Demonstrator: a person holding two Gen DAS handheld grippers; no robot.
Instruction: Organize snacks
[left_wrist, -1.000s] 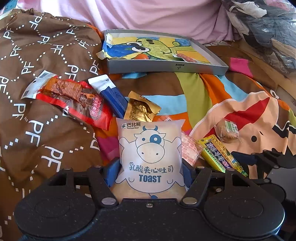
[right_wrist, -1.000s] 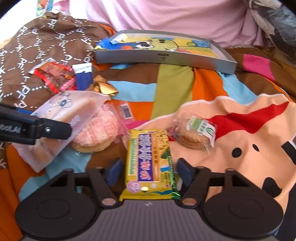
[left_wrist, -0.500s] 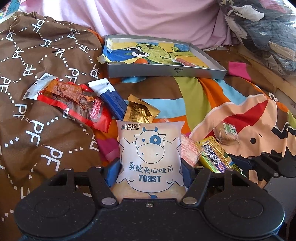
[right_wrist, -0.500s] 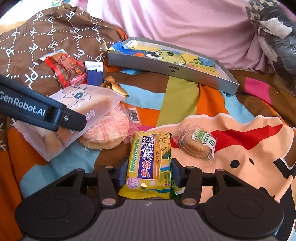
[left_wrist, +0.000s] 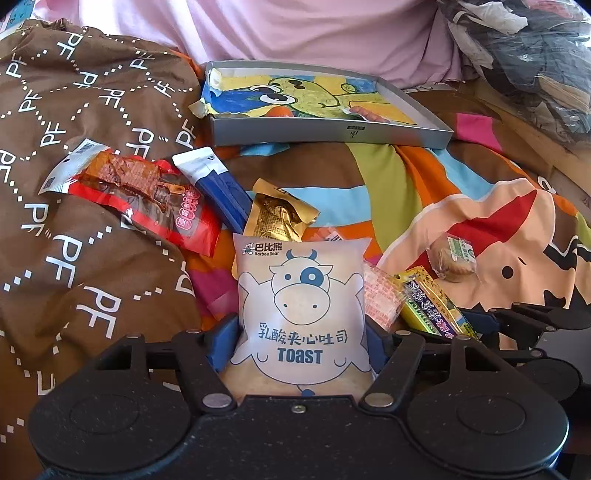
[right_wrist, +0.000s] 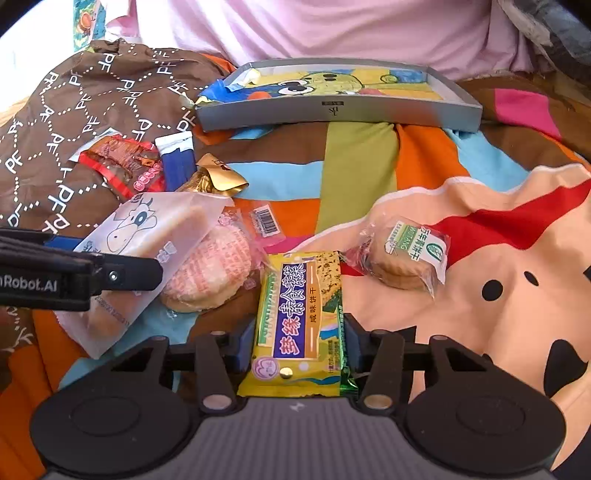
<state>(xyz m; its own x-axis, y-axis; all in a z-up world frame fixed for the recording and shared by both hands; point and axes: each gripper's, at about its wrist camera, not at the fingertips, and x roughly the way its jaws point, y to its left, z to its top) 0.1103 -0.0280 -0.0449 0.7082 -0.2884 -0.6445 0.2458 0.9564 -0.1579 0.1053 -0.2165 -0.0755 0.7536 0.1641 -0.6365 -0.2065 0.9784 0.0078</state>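
Both grippers loaded, so this looks like the carry step, not yet the drop.

Left gripper (left_wrist: 301, 345) is pinching the toast packet (left_wrist: 301, 306), pads against both side edges, packet pointing forward over the bed (left_wrist: 369, 177). Right gripper (right_wrist: 295, 343) is clamped on the yellow cracker packet (right_wrist: 301, 317) the same way, near end between the pads, the far end reaching out over the bedding beside the pink cracker.

Likely target: the shallow grey box (left_wrist: 325, 131) at the far side of the bed, lined with a cartoon picture. Nothing that reads as a snack inside it yet.

Next move, my read: bring both packets forward over the near wall of the box, lower, then open. The packets are soft and may sag or twist in the pinch, so keep them level and clear the rim first.

Count of snacks in view, 7 total:
- 1 toast packet (held, left)
- 1 yellow cracker packet (held, right)
- 1 red packet (left_wrist: 147, 199)
- 1 blue-and-white stick packet (left_wrist: 214, 184)
- 1 gold packet (left_wrist: 277, 214)
- 1 pink round cracker (right_wrist: 214, 269)
- 1 round biscuit with green label (right_wrist: 402, 258)

Five loose ones lie on the bed, near the grippers, well apart from the box.
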